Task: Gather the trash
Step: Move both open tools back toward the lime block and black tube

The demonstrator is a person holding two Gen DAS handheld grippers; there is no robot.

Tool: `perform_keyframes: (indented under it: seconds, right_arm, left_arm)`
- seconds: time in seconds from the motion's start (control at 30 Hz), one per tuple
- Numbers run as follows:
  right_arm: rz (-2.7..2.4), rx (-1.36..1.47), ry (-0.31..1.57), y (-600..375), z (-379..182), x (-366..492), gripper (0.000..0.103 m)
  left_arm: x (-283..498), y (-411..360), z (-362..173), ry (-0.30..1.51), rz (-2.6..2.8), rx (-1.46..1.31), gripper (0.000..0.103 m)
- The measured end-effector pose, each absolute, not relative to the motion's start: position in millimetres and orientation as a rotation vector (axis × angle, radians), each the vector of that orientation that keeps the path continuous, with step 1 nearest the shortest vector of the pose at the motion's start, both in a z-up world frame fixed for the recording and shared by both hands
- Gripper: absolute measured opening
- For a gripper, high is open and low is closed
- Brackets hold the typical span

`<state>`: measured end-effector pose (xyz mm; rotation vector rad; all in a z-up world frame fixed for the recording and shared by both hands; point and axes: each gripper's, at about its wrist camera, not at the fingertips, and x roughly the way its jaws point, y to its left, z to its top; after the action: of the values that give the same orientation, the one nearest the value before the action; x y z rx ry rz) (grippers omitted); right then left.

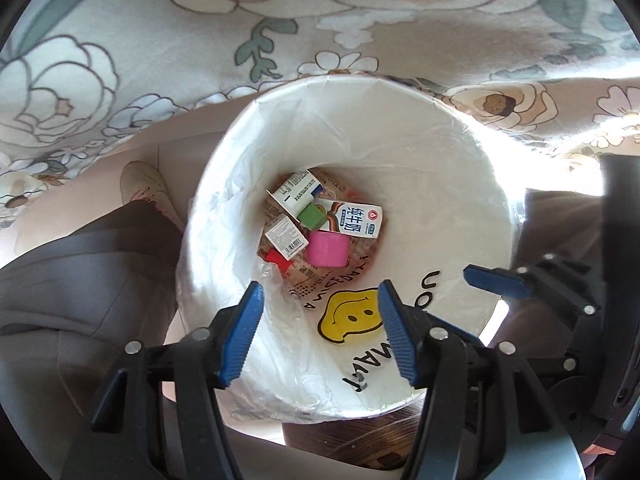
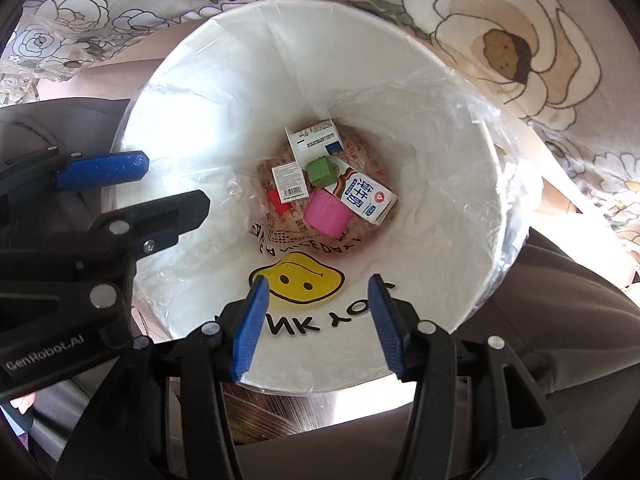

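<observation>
A white bin (image 1: 420,152) (image 2: 440,128), lined with a plastic bag bearing a yellow smiley, stands below both grippers. At its bottom lie a milk carton (image 1: 358,221) (image 2: 366,196), a pink cup (image 1: 327,249) (image 2: 325,212), a green block (image 1: 312,216) (image 2: 321,171), a white box (image 1: 296,190) (image 2: 316,140), a small barcoded pack (image 1: 285,238) (image 2: 289,183) and a red piece (image 1: 276,259) (image 2: 276,200). My left gripper (image 1: 320,332) hangs open over the bin's near side, nothing between its blue pads. My right gripper (image 2: 316,324) is also open and empty above the bin.
A floral tablecloth (image 1: 120,60) (image 2: 520,40) hangs behind the bin. A person's grey trouser leg (image 1: 80,280) and shoe (image 1: 146,188) are left of the bin. Each gripper's blue finger shows in the other's view: right finger (image 1: 496,280), left finger (image 2: 102,170).
</observation>
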<state>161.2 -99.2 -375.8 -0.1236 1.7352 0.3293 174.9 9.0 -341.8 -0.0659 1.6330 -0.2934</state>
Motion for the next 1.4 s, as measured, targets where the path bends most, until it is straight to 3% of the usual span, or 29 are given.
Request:
perform_keyframes:
  seconds: [0.3,0.33,0.77,1.17,1.4]
  right_arm:
    - [0.315,-0.147,1.625,-112.3,-324.2,148.6,0.053]
    - [0.318,-0.150,1.607,-114.3,-315.5,146.9,0.056]
    - [0.360,-0.110,1.305,-160.9,-184.0,138.1,0.062]
    - [0.276,-0.188,1.047,-181.5,-50.3,182.3,0.067]
    - [0.269,-0.255,0.946,-177.6,18.2,238.0,0.071]
  left_arm:
    - [163.4,20.1,-300.4,1.535,-0.254,0.006,0.071]
    - [161.8,21.7,-293.1,1.514,-0.246,0.031,0.071]
    - [150.2,36.4,-170.7,1.243,-0.280,0.080,0.084]
    - [205.7,33.9,-62.6,1.021,-0.278,0.202,0.086]
    - [258.0,35.2,-27.5,0.949,-0.302,0.265,0.086]
